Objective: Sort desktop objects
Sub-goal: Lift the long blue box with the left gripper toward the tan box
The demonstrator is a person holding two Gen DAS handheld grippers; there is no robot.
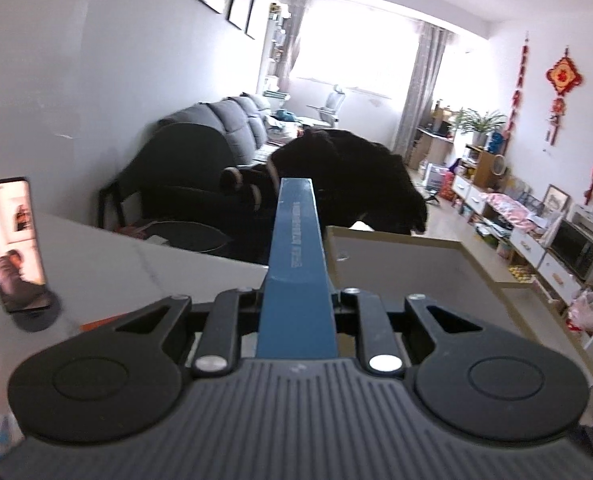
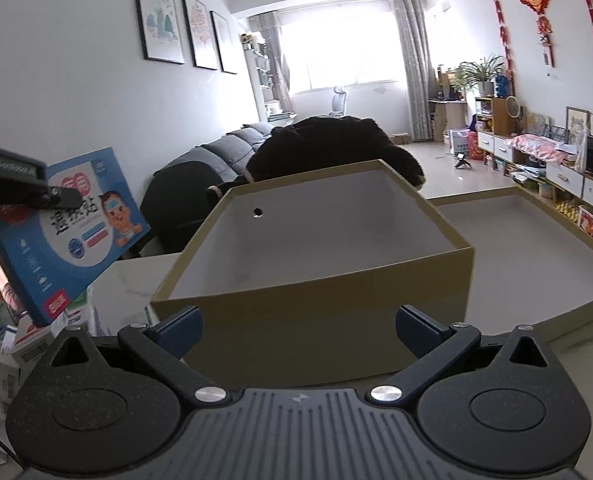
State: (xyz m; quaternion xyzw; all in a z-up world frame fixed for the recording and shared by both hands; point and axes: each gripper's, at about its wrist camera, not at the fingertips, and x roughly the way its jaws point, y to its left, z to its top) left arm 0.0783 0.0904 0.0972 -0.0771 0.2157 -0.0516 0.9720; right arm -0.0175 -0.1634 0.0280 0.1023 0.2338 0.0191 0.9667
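Blue fever-patch box (image 2: pixel 66 236), clamped edge-on in the left gripper (image 1: pixel 296 300), hangs beside the open cardboard box (image 2: pixel 312 280), apparently bound inside; right gripper (image 2: pixel 298 328) fingers spread, empty.

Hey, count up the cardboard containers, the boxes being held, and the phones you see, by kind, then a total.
Open cardboard box: 1
Cardboard lid: 1
Blue packet box held by the left gripper: 1
Phone: 1
Total: 4
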